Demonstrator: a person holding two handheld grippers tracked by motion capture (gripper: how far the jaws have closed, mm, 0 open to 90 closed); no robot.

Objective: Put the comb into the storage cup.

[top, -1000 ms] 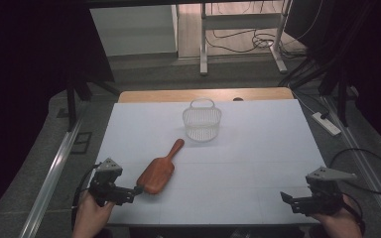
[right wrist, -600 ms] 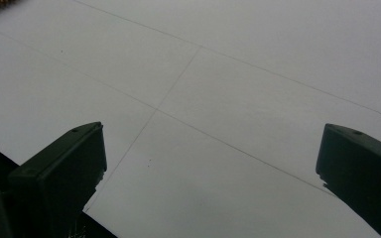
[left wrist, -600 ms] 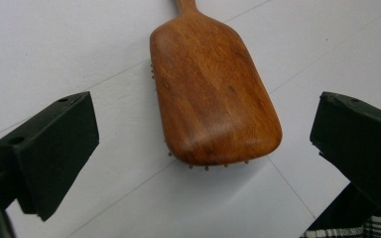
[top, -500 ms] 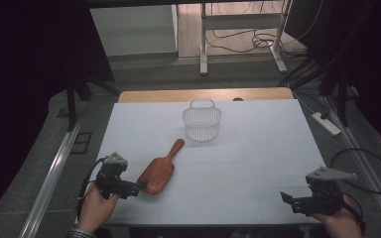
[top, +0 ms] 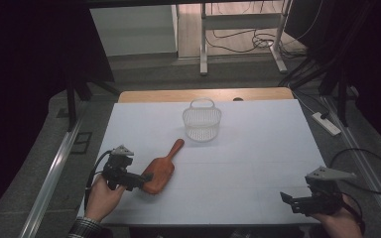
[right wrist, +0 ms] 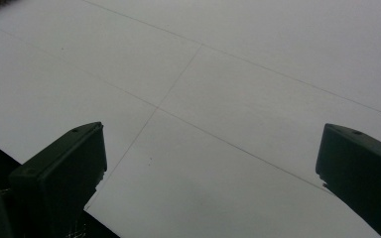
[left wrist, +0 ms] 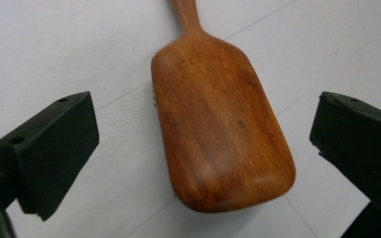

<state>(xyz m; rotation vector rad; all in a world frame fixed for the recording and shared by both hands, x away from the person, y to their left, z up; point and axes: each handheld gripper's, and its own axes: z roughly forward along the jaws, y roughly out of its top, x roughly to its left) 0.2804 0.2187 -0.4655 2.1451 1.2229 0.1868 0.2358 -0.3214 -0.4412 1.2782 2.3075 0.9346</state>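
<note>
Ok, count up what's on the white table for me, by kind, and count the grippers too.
Wooden brush, lying back up: 1
White mesh basket with a handle: 1
Hand-held grippers: 2, the left gripper at the brush, the right gripper near the table's front right edge
Total: 4

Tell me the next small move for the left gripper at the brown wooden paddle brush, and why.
Probably ease the left gripper forward, then close: its jaws are open, straddling the brown wooden paddle brush's wide end lying flat on the white table, touching nothing yet.
</note>
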